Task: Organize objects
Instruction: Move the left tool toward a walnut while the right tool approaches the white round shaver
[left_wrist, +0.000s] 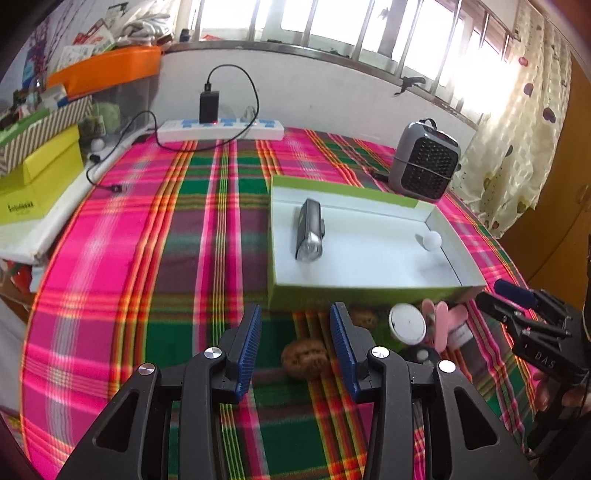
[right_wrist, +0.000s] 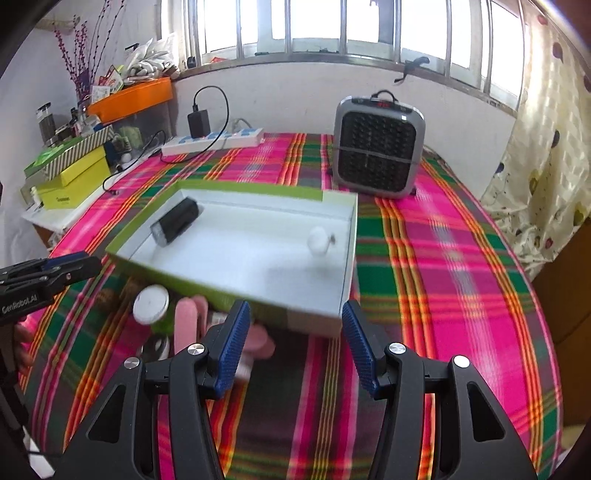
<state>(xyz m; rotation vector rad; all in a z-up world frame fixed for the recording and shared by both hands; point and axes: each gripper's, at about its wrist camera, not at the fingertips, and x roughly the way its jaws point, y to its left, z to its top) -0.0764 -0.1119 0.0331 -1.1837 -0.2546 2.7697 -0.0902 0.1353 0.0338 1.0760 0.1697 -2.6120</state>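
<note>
Power strip (left_wrist: 221, 130): far left at the back of the table, black charger plugged in, cable looping off.
Left gripper (left_wrist: 295, 341): hanging over the plaid cloth (left_wrist: 166, 229), blue fingers (left_wrist: 249, 347) released, nothing between them.
Brown lump (left_wrist: 304, 359): on the cloth just below that gap, looks like a potato, too blurred to be sure.
Box (left_wrist: 364, 290): green outside, white inside, open-topped, mid-table.
Flashlight (left_wrist: 310, 230): dark, lying on its side in the box's left part.
White ball (left_wrist: 432, 242): inside too, tucked in the right far corner.
White round lid (left_wrist: 406, 322): beside the pink sticks (left_wrist: 441, 325), clustered against the box's near wall.
Right gripper (right_wrist: 293, 341): fingers spread, empty, just before the box's near right corner.
Heater (right_wrist: 380, 157): grey, upright beyond the box at the right.
</note>
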